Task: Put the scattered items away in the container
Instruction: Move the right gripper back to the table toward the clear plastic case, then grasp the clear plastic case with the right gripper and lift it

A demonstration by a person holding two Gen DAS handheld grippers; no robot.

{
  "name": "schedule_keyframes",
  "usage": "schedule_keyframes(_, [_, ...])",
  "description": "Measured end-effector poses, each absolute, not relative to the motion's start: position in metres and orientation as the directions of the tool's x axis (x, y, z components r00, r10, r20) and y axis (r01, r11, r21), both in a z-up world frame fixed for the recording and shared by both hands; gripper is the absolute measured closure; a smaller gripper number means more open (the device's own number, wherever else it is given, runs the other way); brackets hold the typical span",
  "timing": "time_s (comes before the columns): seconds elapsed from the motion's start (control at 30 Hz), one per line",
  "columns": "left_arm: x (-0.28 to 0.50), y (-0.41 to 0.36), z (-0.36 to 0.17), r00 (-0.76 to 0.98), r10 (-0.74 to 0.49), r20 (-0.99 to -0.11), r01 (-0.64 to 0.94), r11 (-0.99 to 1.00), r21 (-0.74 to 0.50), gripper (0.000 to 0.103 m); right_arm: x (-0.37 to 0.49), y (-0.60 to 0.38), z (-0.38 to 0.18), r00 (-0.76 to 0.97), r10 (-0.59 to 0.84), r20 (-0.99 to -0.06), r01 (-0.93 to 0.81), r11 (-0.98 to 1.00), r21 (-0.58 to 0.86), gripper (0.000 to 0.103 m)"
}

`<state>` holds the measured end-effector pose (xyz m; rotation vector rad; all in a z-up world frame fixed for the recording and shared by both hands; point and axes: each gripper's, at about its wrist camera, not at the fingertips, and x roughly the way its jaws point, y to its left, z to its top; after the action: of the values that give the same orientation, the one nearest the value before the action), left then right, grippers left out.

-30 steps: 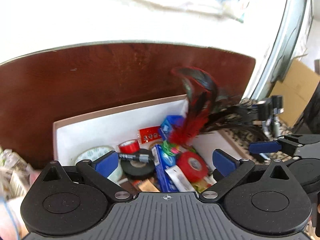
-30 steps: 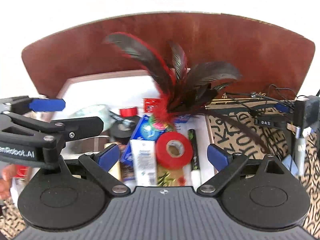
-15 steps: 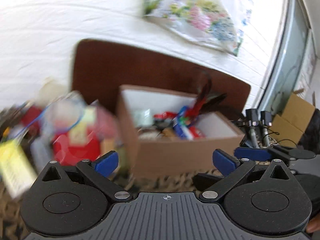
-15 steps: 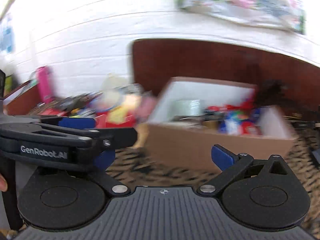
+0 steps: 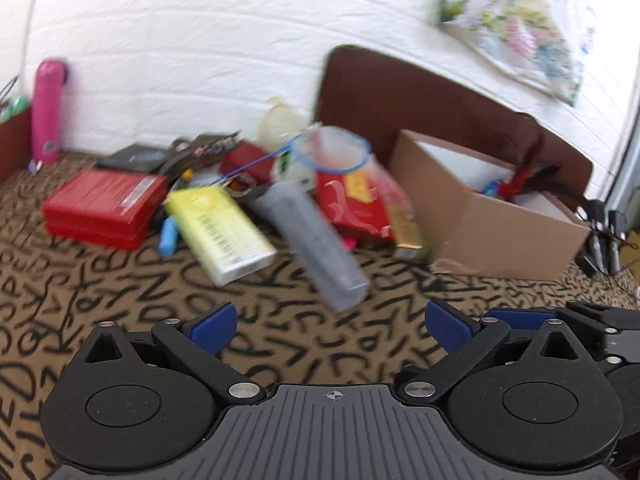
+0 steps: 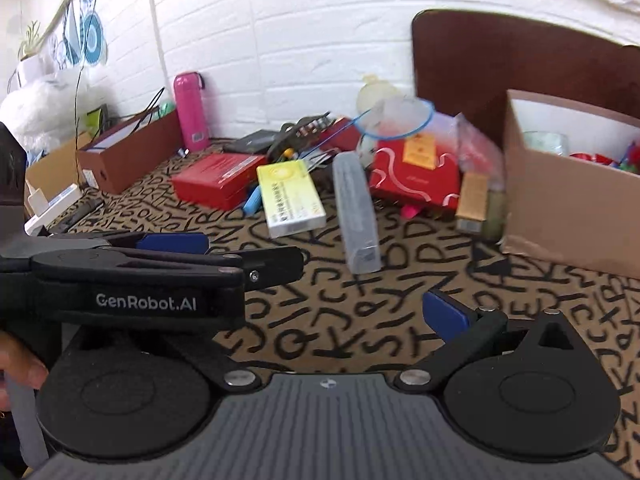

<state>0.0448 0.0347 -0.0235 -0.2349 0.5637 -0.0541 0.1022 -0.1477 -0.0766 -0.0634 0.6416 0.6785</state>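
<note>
A cardboard box (image 5: 492,220) stands at the right and holds tape rolls and a red-black feather toy (image 5: 532,176); it also shows in the right wrist view (image 6: 568,216). Left of it lie a grey long case (image 5: 320,240) (image 6: 358,212), a yellow-white box (image 5: 220,228) (image 6: 290,196), a red flat box (image 5: 104,208) (image 6: 218,184), a red gift box (image 5: 356,204) (image 6: 416,176) and a gold small box (image 5: 406,228) (image 6: 472,200). My left gripper (image 5: 328,320) is open and empty, short of the pile. My right gripper (image 6: 320,312) is open and empty beside it.
A patterned cloth (image 5: 120,300) covers the surface. A pink bottle (image 5: 48,112) stands by the white brick wall. A brown board (image 5: 400,104) leans behind the box. A brown tray (image 6: 128,152) sits at the far left. Cables (image 5: 604,232) lie right of the box.
Both grippers have pulled back from over the box and swung left. The view now takes in the scattered pile on the cloth. Both stayed open and empty.
</note>
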Motion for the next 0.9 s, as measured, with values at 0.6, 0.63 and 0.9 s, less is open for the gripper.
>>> schedule_keyframes(0.6, [0.147, 0.047, -0.033, 0.773, -0.298, -0.560, 0.071, 0.918, -0.390, 0.009, 0.172, -0.116, -0.109, 0.668, 0.433, -0.605, -0.566, 0.824, -0.034, 0.038])
schedule_keyframes(0.63, [0.155, 0.047, -0.034, 0.770, -0.296, -0.566, 0.066, 0.919, -0.390, 0.010, 0.176, -0.114, -0.110, 0.663, 0.442, -0.604, -0.573, 0.819, -0.028, 0.038])
schedule_keyframes(0.9, [0.200, 0.042, -0.048, 0.729, -0.261, -0.632, 0.035, 0.937, -0.347, 0.031, 0.204, -0.098, -0.119, 0.641, 0.478, -0.601, -0.604, 0.797, -0.010, 0.050])
